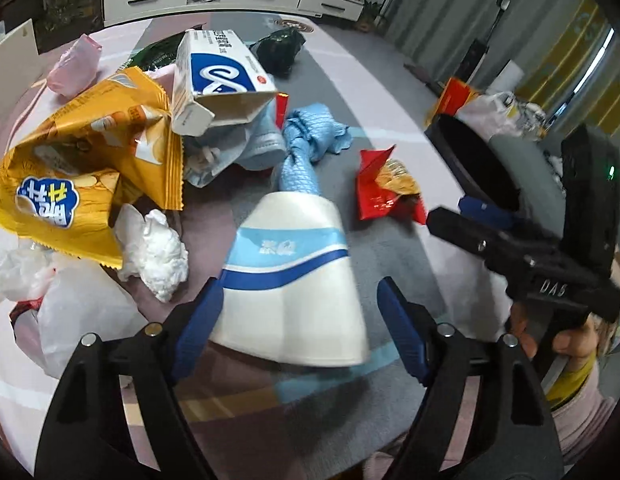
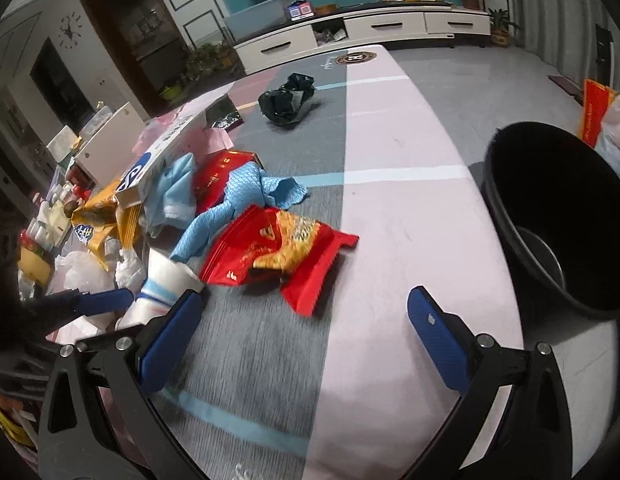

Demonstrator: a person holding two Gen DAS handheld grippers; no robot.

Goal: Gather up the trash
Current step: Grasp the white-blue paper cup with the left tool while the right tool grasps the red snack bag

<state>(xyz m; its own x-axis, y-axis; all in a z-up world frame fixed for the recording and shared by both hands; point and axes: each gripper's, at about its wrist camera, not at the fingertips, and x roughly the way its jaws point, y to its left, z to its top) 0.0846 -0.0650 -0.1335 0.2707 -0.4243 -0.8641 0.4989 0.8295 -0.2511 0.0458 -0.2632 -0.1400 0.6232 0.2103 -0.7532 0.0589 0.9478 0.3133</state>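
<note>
A white paper cup with a blue band point(image 1: 294, 280) lies on its side on the table between the fingers of my left gripper point(image 1: 298, 316). The jaws stand open: the left pad is at the cup's edge and the right pad is clear of it. In the right wrist view the same cup point(image 2: 166, 280) is at the left. My right gripper point(image 2: 306, 304) is open and empty, just short of a red-and-gold snack wrapper point(image 2: 278, 248). That wrapper point(image 1: 385, 188) lies right of the cup. A black bin point(image 2: 557, 216) stands past the table's right edge.
Left of the cup lie a yellow chip bag point(image 1: 90, 160), a white-and-blue box point(image 1: 218, 76), a blue cloth point(image 1: 306, 148), crumpled tissue point(image 1: 154, 252) and a clear plastic bag point(image 1: 70, 316). A black bag point(image 2: 286, 100) sits farther back. A hand point(image 1: 565, 340) holds the right gripper.
</note>
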